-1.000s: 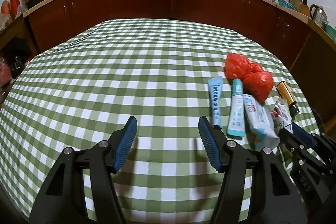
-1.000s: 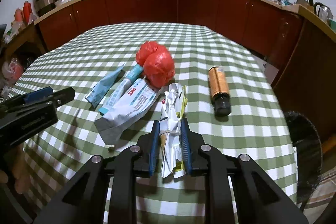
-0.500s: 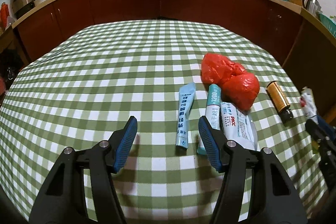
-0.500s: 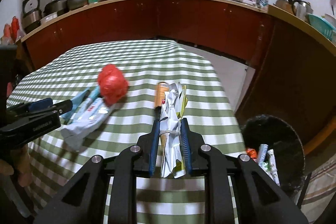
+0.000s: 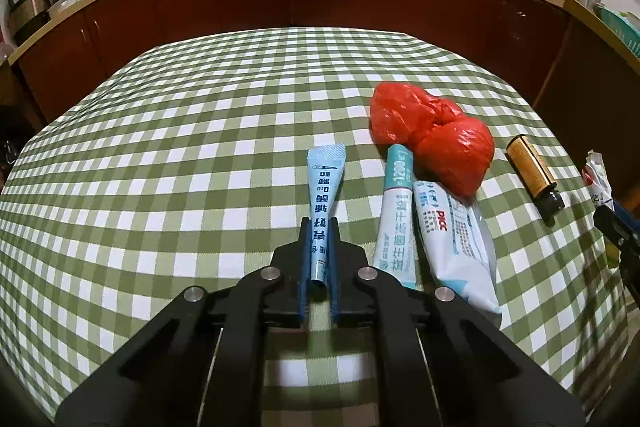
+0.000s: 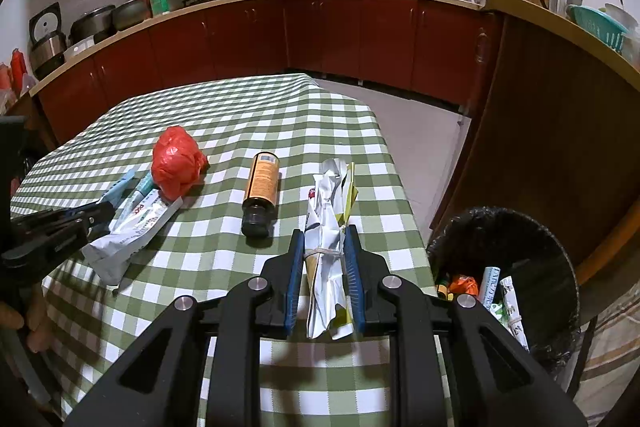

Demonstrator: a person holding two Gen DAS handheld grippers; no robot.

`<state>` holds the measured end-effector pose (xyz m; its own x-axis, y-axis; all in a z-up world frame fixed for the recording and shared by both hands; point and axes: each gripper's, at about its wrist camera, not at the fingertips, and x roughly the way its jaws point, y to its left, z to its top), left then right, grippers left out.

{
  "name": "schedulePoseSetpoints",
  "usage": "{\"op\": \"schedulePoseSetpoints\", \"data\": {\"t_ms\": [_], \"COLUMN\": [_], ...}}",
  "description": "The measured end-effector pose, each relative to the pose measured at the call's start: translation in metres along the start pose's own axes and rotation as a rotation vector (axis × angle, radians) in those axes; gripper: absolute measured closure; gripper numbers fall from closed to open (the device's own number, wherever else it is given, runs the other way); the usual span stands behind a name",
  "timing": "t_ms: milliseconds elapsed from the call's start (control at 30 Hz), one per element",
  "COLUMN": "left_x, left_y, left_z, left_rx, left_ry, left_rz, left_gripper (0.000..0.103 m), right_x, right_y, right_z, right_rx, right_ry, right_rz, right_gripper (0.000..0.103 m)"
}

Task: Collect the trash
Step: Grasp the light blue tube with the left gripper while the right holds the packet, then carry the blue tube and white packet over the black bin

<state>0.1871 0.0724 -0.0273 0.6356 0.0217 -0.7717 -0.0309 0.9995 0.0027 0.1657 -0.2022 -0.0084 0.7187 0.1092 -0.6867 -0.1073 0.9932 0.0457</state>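
The left gripper (image 5: 319, 259) has just been closing and is now clamped on the near end of a flat blue tube (image 5: 323, 195), which lies on the checked worktop (image 5: 180, 155) with its crimped end pointing away. The tube is judged to be light, nearly empty and soft, so it can be expected to bend or droop beyond the pads when lifted; the hold near the cap end, where the body is stiffer, is judged sound, though the glossy skin could slip if the grip is slack.

The right gripper (image 6: 324, 267) is closed on a bundle of crumpled wrappers (image 6: 329, 227) bound by a rubber band, taken at the band, where the bundle is tightest. It is judged light and springy, and loose flaps may catch on a rim.

Taking the red plastic bag (image 5: 432, 135) as landmark: a white-and-teal tube (image 5: 396, 215) lies just on the near side of it, touching, with a white packet (image 5: 452, 239) beside that tube and partly under the bag. The blue tube lies to the left of these, apart from them. A brown bottle (image 5: 534, 179) lies on its side to the right of the bag, apart from it; it is judged rigid, the heaviest item, inclined to roll, and best taken across the body. The bag is judged soft and slippery, best pinched at a bunched fold.

A black-lined bin (image 6: 516, 267) stands on the floor beyond the worktop edge, well to the right of the bag, with rubbish already inside.
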Motion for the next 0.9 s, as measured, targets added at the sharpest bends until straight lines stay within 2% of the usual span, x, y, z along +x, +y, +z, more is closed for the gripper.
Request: {"op": "schedulePoseSetpoints", "data": {"t_ms": [267, 433, 667, 900], "left_x": [-0.032, -0.058, -0.074, -0.067], "left_y": [-0.006, -0.029, -0.086, -0.160], "left_z": [-0.006, -0.003, 0.001, -0.002], "left_rx": [-0.006, 0.021, 0.089, 0.177], "left_ry": [-0.044, -0.094, -0.126, -0.116], "left_rz": [-0.016, -0.061, -0.149, -0.229], "left_gripper": [0.096, 0.097, 0.097, 0.097], "right_x": [-0.011, -0.021, -0.035, -0.045], "right_y": [-0.012, -0.031, -0.071, -0.113], "right_z": [-0.002, -0.004, -0.010, -0.020], "right_rx": [0.006, 0.024, 0.063, 0.118], "right_ry": [-0.026, -0.046, -0.062, -0.067], "right_rz": [-0.011, -0.046, -0.114, -0.170], "right_gripper": [0.081, 0.081, 0.081, 0.081]}}
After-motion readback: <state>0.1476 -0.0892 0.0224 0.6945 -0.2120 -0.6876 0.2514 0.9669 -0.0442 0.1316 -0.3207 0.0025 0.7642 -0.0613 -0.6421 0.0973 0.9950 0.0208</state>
